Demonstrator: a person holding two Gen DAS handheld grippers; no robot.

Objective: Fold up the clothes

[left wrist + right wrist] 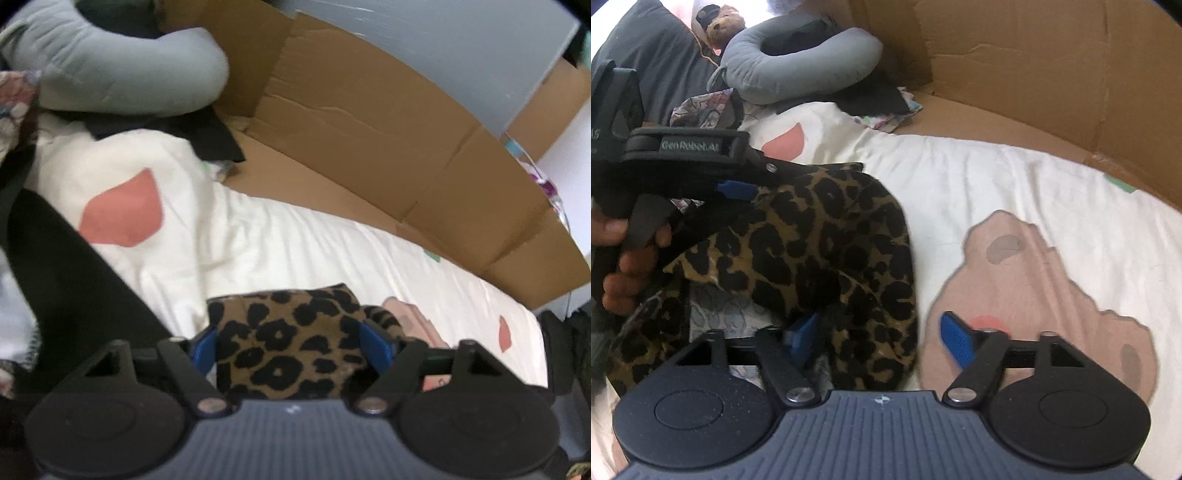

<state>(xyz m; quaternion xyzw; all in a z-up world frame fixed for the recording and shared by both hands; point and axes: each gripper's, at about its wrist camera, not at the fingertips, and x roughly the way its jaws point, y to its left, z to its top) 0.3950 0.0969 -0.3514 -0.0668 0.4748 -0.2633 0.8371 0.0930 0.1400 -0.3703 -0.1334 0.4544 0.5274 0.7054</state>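
Leopard-print garment (pixel 827 236) lies bunched between the parted jaws of both hand-held grippers, left (pixel 288 347) and right (pixel 879 339).

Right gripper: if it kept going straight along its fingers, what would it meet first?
Probably the leopard-print garment, whose edge already lies between the right gripper's open fingers, near the left pad. Just past that edge lies the white bedsheet. Depth is unclear in this fisheye view.
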